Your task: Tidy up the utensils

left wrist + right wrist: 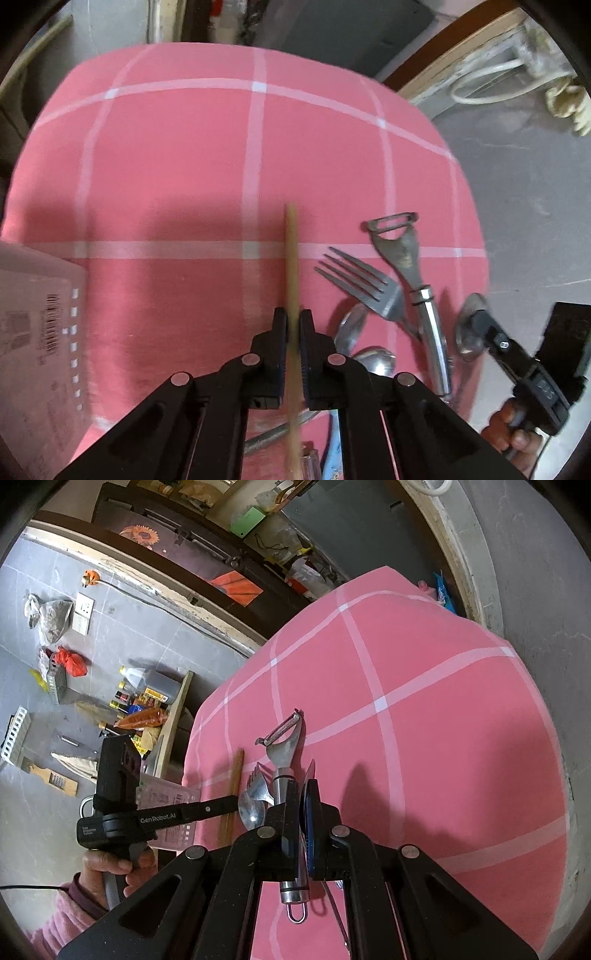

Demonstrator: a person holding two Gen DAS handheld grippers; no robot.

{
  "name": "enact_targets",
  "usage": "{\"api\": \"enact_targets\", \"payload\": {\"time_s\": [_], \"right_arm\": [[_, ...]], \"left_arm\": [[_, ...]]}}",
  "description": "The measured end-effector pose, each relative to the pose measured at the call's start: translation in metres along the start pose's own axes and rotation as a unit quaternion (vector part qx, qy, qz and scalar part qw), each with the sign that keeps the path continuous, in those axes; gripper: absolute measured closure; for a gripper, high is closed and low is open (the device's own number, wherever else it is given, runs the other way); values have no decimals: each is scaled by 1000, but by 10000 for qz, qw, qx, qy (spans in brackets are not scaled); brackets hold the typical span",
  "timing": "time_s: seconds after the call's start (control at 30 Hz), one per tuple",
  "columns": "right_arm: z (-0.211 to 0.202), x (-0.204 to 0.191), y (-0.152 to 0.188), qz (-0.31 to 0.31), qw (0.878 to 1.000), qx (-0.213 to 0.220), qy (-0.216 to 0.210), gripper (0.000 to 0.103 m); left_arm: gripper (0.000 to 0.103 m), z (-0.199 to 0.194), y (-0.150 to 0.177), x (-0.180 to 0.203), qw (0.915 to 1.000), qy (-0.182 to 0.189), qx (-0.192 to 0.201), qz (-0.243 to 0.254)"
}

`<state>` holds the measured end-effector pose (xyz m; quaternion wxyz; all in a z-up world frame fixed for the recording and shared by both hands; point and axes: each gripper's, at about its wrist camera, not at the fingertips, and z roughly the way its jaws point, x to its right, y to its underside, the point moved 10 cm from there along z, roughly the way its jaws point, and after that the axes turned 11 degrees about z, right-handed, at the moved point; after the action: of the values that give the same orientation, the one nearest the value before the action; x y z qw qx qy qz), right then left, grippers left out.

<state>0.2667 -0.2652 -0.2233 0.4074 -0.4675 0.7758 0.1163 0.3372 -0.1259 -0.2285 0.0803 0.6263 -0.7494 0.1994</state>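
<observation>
My left gripper had its jaws clamped on a wooden chopstick, whose far end reached out over the pink checked counter. My right gripper had its jaws clenched, a thin dark blade-like piece rising between them, though I could not tell what it was. Just right of the chopstick lay a fork, a peeler and spoons in a loose heap. A clear plastic container stood at the near left.
</observation>
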Motion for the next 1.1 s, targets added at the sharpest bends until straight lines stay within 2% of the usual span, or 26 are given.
{"api": "enact_targets", "payload": {"time_s": [0.07,0.17,0.23,0.33,0.47,0.6,0.87,0.97,1.1], "right_arm": [[0,-2,2,-41,10000,-22,-1,100],[0,-3,4,-70,10000,-46,-27,100],[-1,-6,6,-116,9999,-29,-87,100],[-12,-17,7,-280,9993,114,-239,100],[-31,-45,4,-685,9962,387,-373,100],[-52,-76,-5,-977,9915,650,-560,100],[-79,-158,-19,-1208,9760,984,-1521,100],[-79,-183,-19,-1270,9700,1071,-1775,100],[-78,-223,-15,-1305,9580,1182,-2264,100]], "left_arm": [[97,1,5,4,9995,295,53,-139],[97,-7,12,12,9959,750,423,-289],[97,-16,15,17,9931,925,631,-335],[97,-38,21,26,9898,995,1002,-189],[97,-69,18,29,9861,833,1440,-12],[97,-110,5,31,9776,749,1963,114],[97,-194,-18,37,9572,392,2840,392],[97,-223,-24,31,9505,187,3073,412],[97,-269,-29,12,9365,-146,3490,313]]}}
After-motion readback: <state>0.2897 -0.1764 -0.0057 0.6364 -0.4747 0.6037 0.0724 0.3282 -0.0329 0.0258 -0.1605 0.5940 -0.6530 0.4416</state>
